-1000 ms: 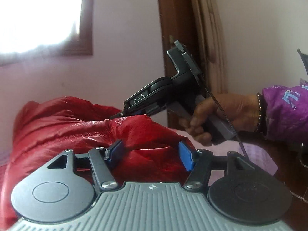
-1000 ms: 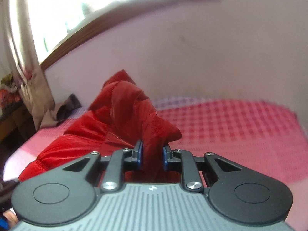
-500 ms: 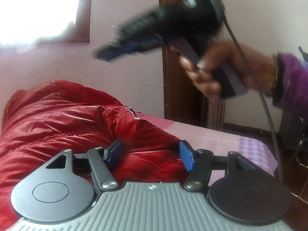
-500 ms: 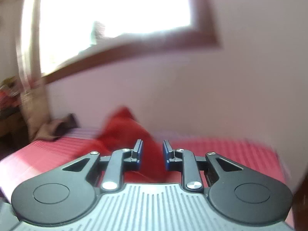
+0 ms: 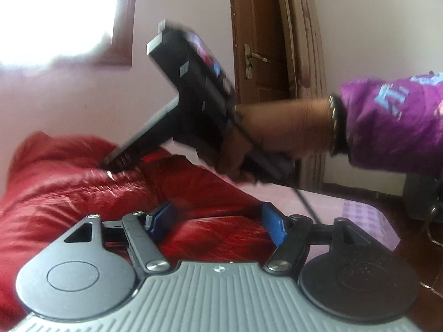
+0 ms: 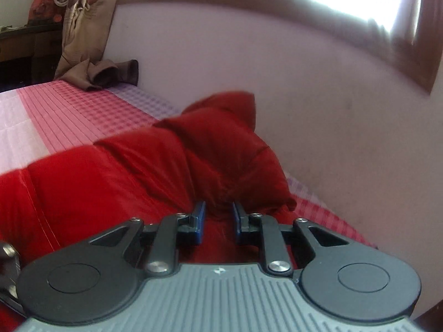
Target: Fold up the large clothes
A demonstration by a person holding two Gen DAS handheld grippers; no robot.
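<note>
A shiny red puffer jacket [image 5: 69, 193] lies bunched on the bed; it also shows in the right wrist view [image 6: 144, 171]. My left gripper [image 5: 217, 225] is open wide, its blue pads just above the jacket's near folds. My right gripper [image 6: 218, 222] is partly open with red fabric showing between its jaws, not pinched. In the left wrist view the right gripper [image 5: 110, 166] points down with its tips on the jacket's top, held by a hand in a purple sleeve [image 5: 393, 121].
The bed has a pink checked sheet [image 6: 63, 110] and stands against a pale wall [image 6: 277, 83]. A brown cloth [image 6: 110, 74] lies at the far end below a curtain. A wooden door [image 5: 257, 41] is behind the bed. A window [image 5: 55, 13] glares brightly.
The right gripper let go of the jacket fold, swung up, then came down onto the jacket's top. The jacket has settled lower on the bed. The left gripper stayed open and nearly still.
</note>
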